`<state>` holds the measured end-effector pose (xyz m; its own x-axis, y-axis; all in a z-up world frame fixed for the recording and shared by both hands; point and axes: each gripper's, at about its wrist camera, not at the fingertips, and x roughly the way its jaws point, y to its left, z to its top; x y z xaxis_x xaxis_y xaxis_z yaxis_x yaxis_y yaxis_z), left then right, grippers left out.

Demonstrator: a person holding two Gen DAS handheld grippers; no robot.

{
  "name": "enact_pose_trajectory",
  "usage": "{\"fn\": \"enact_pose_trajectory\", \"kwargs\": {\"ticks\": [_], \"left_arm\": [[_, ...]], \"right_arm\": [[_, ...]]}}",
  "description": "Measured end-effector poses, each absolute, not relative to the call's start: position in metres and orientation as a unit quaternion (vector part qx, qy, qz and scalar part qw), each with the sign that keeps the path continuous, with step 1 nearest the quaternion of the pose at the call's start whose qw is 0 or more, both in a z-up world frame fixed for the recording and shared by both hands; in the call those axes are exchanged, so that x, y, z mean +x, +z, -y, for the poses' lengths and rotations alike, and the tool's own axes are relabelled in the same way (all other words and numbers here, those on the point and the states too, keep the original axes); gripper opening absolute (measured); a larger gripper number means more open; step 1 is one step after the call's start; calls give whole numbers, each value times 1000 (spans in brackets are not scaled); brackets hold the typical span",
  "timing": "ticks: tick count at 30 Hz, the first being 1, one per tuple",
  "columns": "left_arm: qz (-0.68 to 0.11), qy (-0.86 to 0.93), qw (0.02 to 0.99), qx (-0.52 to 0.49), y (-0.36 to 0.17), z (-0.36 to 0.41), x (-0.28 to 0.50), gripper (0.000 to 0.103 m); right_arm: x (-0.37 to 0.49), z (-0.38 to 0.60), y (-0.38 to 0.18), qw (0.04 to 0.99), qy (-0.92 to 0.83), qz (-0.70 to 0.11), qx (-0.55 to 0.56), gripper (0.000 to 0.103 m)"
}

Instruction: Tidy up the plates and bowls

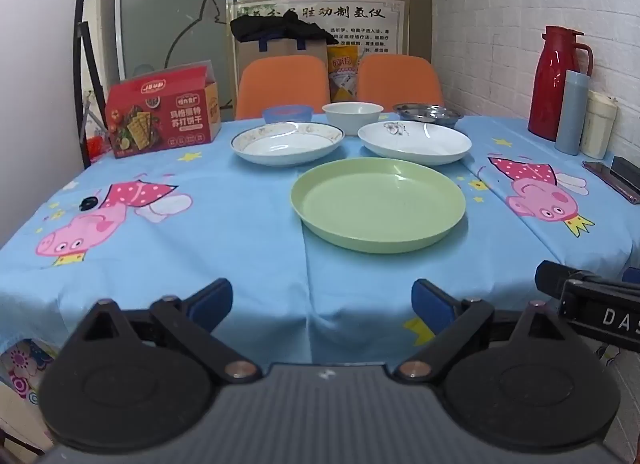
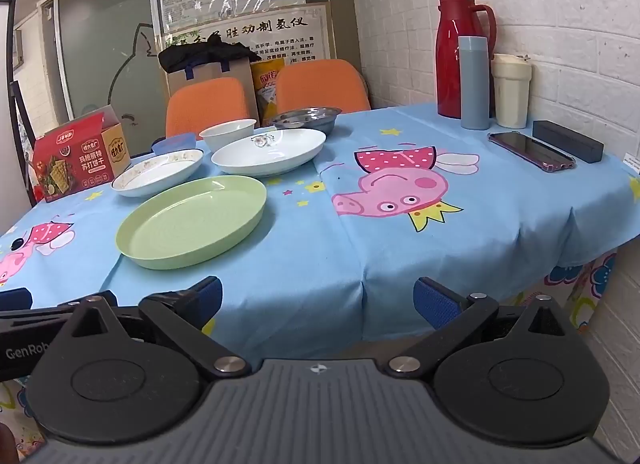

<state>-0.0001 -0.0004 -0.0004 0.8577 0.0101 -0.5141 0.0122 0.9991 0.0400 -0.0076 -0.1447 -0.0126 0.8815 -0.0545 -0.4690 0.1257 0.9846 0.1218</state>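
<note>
My left claw (image 1: pixel 322 302) and right claw (image 2: pixel 318 300) spread, empty; green plate (image 1: pixel 378 209) nearest, two white plates (image 1: pixel 287 142) behind it, bowls (image 1: pixel 352 116) beyond.

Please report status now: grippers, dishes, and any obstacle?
Left gripper open, right gripper open, both empty, short of table edge. Green plate nearest; two white plates, three bowls behind, unstacked. Nothing in the way.

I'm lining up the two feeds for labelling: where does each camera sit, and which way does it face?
Left wrist: on the open left gripper at the table's near edge, facing the round green plastic plate; the right gripper's tip shows at right.
Right wrist: on the open right gripper, further right, facing the blue cartoon tablecloth.
Shared: green plate, red thermos jug.
</note>
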Motion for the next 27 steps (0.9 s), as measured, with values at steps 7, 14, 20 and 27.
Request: {"fn": "enact_pose_trajectory", "kwargs": {"ticks": [7,14,20,27], "left_arm": [[-269,-1,963,15,6,-3,-2,93],[-263,5,965,6,0,-5,-1,93],[-261,4,965,8,-1,-3,0,93],[-243,-18,970,4,7,-3,-9,93]], "right_arm": [[-7,141,-14,967,-44,-239,77,103],[-8,144,-13,968,-44,-237,77,103],[-8,144,-15,967,-43,-238,75,103],[-10,144,-11,968,-46,-233,75,103]]}}
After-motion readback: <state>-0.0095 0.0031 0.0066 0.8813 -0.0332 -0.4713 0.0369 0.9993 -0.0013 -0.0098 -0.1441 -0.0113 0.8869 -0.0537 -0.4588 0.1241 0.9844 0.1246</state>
